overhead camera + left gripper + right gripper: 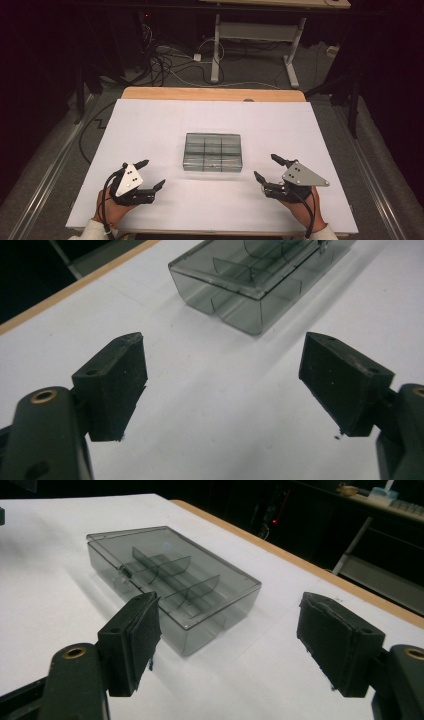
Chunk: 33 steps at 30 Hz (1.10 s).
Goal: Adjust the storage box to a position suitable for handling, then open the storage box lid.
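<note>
My left gripper [152,174] stands with jaws wide apart, nothing between them. My right gripper [267,168] likewise stands spread and empty. Between the two, clear of both, the smoky transparent plastic compartment box [213,152] lies flat, lid closed, mid-table on the white sheet [150,125] covering the wooden table [210,93].

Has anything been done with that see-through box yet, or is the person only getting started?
Only getting started, it seems. The clear box sits shut in the middle of the table, untouched. The left tool and right tool flank it, open and empty. Grasping and handling the box is all left.
</note>
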Each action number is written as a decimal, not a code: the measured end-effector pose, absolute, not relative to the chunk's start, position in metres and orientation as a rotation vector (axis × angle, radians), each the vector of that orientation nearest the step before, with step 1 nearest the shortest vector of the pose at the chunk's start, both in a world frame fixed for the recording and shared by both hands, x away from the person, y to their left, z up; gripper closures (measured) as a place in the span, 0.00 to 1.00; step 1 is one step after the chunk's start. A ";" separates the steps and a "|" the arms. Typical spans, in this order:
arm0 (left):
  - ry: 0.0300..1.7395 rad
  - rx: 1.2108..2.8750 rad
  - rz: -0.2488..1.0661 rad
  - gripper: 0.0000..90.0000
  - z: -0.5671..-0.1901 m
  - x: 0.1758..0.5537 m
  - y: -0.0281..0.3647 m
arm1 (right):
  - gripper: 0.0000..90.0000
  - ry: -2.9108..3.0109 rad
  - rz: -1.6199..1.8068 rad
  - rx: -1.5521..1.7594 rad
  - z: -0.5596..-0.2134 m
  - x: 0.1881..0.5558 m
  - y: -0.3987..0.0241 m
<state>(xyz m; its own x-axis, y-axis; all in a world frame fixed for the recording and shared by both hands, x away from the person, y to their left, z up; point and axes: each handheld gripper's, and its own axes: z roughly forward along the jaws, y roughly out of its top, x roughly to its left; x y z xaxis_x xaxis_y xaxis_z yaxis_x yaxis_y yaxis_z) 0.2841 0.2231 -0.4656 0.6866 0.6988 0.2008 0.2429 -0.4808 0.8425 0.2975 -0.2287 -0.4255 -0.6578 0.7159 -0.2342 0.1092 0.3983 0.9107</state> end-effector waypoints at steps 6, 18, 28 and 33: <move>0.752 2.051 0.661 0.21 -0.470 0.282 0.229 | 0.29 2.058 1.265 0.674 -0.427 0.297 -0.222; 0.773 2.074 0.630 0.22 -0.472 0.283 0.228 | 0.52 2.164 1.246 0.641 -0.436 0.305 -0.198; 0.786 2.083 0.493 0.27 -0.466 0.310 0.205 | 0.93 2.363 1.151 0.532 -0.451 0.311 -0.161; 0.792 2.074 0.377 0.36 -0.466 0.330 0.189 | 0.98 2.413 1.103 0.513 -0.457 0.322 -0.141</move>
